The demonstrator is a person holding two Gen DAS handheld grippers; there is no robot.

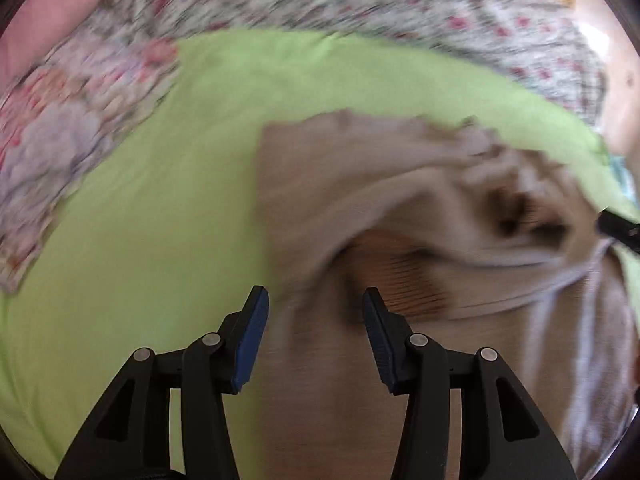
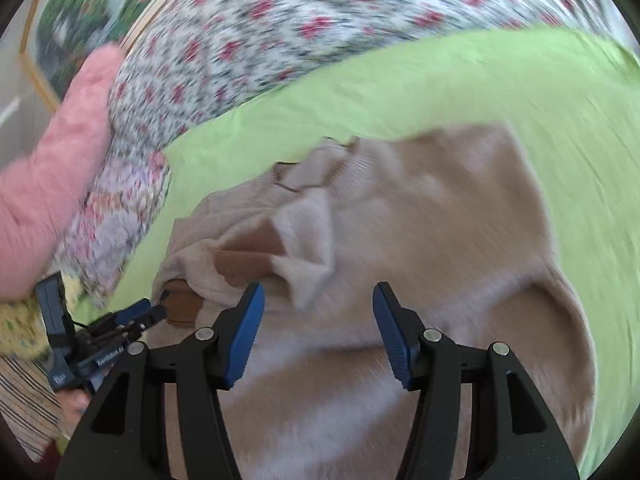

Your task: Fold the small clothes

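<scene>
A beige knitted sweater lies crumpled on a lime green sheet, and both views are blurred. Its brown ribbed cuffs poke out of the folds on the left. My right gripper hovers over the sweater's near part, open, with no cloth between its pads. In the left wrist view the sweater fills the middle and right, with a brown ribbed patch just ahead of my left gripper. That gripper is open above the cloth. From the right wrist view, the left gripper is beside a brown cuff.
A red-flowered quilt is heaped behind the green sheet. A pastel patchwork cloth and a pink plush cushion lie at the left. A framed picture stands at the back left. A black bar juts in at the right edge.
</scene>
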